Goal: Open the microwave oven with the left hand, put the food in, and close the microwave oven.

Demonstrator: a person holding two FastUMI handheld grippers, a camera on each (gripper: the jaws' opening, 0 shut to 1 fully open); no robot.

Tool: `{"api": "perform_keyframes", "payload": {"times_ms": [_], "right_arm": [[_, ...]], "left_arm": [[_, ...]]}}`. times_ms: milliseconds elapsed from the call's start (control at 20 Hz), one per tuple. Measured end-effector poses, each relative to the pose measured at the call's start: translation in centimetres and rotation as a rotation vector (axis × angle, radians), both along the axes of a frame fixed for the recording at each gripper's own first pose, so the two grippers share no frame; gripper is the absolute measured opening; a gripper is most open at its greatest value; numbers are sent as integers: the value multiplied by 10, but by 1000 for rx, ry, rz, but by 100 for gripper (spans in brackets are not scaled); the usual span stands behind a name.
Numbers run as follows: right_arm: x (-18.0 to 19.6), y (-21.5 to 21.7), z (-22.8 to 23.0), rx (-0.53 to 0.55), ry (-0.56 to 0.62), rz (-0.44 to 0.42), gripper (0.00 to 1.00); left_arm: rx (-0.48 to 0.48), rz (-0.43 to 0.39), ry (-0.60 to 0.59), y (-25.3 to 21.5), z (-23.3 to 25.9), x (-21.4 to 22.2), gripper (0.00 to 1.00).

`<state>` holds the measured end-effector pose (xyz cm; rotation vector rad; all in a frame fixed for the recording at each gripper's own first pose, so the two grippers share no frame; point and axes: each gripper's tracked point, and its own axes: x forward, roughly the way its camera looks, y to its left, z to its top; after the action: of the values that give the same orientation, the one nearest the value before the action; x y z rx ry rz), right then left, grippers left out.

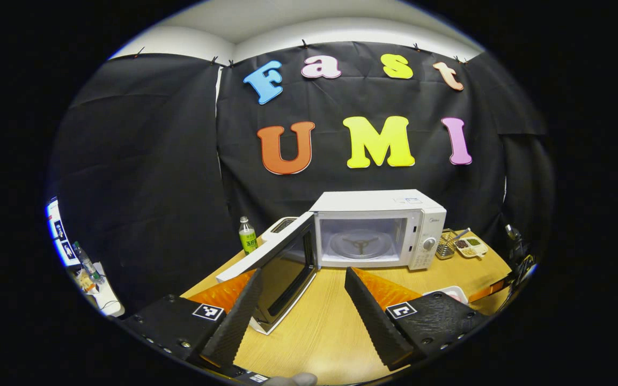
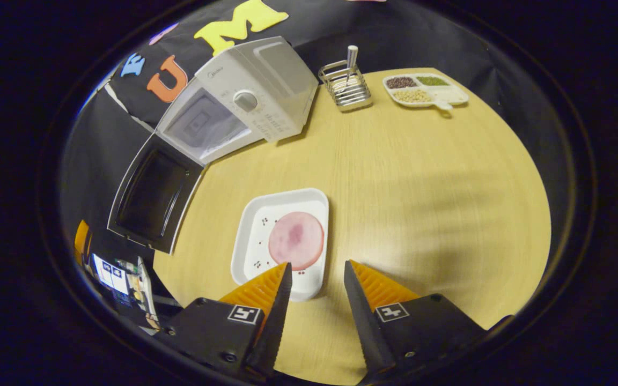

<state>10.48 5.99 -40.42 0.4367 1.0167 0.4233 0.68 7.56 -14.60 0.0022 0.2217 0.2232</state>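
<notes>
The white microwave (image 1: 379, 228) stands at the back of the wooden table with its door (image 1: 282, 273) swung wide open to the left; the glass turntable shows inside. My left gripper (image 1: 303, 271) is open, its left finger in front of the door's edge, touching or apart I cannot tell. In the right gripper view the microwave (image 2: 250, 96) and its open door (image 2: 153, 201) lie at the upper left. A white square plate (image 2: 252, 244) with a round pink slice of food (image 2: 296, 240) rests on the table. My right gripper (image 2: 317, 265) hovers open over the plate's near right corner.
A wire utensil holder (image 2: 345, 86) and a divided dish of beans (image 2: 426, 88) sit at the table's far side, right of the microwave. A green bottle (image 1: 247, 236) stands left of the microwave. The wooden table (image 2: 421, 203) is bare to the plate's right.
</notes>
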Motion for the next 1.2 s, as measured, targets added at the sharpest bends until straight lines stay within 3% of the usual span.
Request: {"api": "perform_keyframes", "payload": {"times_ms": [200, 250, 300, 350, 400, 450, 500, 550, 600, 650, 750, 1200], "right_arm": [[3, 8, -16, -13, 77, 84, 61], [1, 11, -19, -16, 98, 100, 50], [2, 10, -17, -28, 93, 106, 58], [2, 9, -20, -44, 102, 114, 56], [4, 9, -21, -51, 106, 111, 34], [4, 7, -23, -59, 118, 110, 43], [5, 5, -24, -68, 126, 107, 31], [6, 2, -25, -76, 133, 95, 27], [6, 0, -27, -80, 147, 78, 2], [8, -1, -28, -76, 165, 54, 8], [9, 2, -28, -60, 198, 29, 4], [5, 12, -6, 91, 178, -68, 4]], "left_arm": [[-3, 11, 15, -13, 2, 5, 94], [-2, 15, 20, -13, 0, 5, 94], [-3, 19, 21, -12, 0, 6, 94], [-8, 20, 19, -12, 1, 7, 94], [-14, 19, 20, -11, 0, 9, 94], [-18, 17, 23, -9, -2, 10, 94], [-21, 16, 23, -7, -4, 12, 94], [-28, 9, 23, -4, -5, 14, 94], [-34, 6, 25, -2, -7, 16, 94], [-39, -1, 25, 2, -9, 19, 94], [-36, -11, 22, 10, -11, 24, 94], [-71, -65, 10, 37, -14, 32, 94]]}}
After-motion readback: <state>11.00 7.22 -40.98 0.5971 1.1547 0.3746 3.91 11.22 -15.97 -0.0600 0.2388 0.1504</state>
